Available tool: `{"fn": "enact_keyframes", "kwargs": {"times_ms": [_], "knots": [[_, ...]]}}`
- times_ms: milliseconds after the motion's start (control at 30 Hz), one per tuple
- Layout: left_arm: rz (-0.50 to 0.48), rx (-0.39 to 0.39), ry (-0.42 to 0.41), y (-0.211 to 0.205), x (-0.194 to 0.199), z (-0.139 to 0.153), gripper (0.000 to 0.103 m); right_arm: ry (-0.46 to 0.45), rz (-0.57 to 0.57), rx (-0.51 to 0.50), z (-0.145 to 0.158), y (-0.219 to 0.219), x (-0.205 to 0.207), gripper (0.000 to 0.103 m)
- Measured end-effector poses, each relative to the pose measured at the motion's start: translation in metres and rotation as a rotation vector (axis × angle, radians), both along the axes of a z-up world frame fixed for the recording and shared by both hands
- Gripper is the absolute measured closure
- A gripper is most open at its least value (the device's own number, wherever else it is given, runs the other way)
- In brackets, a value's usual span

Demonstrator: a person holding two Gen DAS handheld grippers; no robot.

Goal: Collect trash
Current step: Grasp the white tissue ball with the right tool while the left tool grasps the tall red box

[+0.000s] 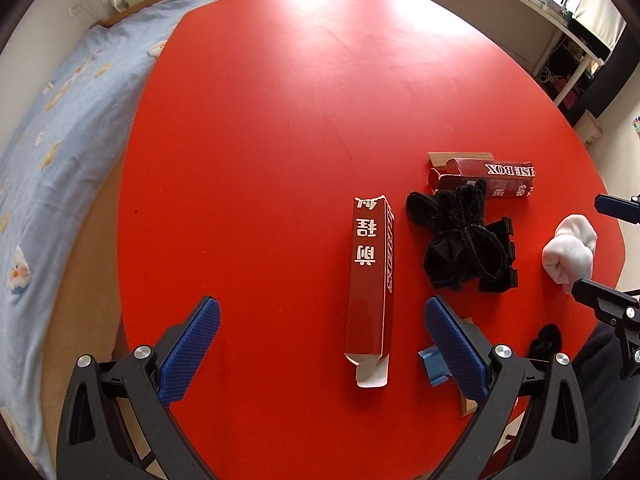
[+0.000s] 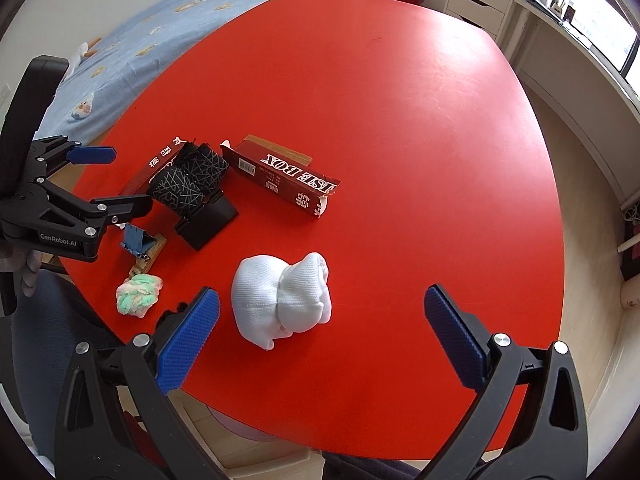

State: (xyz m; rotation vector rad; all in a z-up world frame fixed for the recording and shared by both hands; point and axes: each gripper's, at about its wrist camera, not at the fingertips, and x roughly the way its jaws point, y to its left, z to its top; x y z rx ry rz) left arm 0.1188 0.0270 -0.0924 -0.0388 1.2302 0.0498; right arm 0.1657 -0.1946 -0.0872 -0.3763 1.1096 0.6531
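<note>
Hovering over the red counter (image 1: 280, 120), both grippers are spread wide and carrying nothing. The left gripper (image 1: 322, 344) looks straight down its fingers at a long dark-red carton (image 1: 370, 284), an empty box with its flap torn open, lying just inside the inner finger; its long axis runs away from the camera, nearly in line with the fingers, so a pinch across the narrow width looks natural. The right gripper (image 2: 322, 340) hangs above a white rolled sock (image 2: 282, 300), which sits between its fingers but isn't obviously rubbish. A second carton (image 2: 280, 178) lies farther out, slanted, beside a black bundle (image 2: 188, 184). I'd say the left hand is nearer the first carton and should take it.
</note>
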Motion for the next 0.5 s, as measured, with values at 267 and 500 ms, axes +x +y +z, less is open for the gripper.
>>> {"fn": "enact_keyframes", "kwargs": {"times_ms": [267, 500], "knots": [[0.013, -0.001, -0.01, 0.002, -0.001, -0.003, 0.005, 0.018, 0.008, -0.008, -0.01, 0.007, 0.003, 0.009], [-0.022, -0.001, -0.048, -0.009, -0.006, 0.003, 0.03, 0.015, 0.019, -0.013, -0.011, 0.009, -0.001, 0.051]]}}
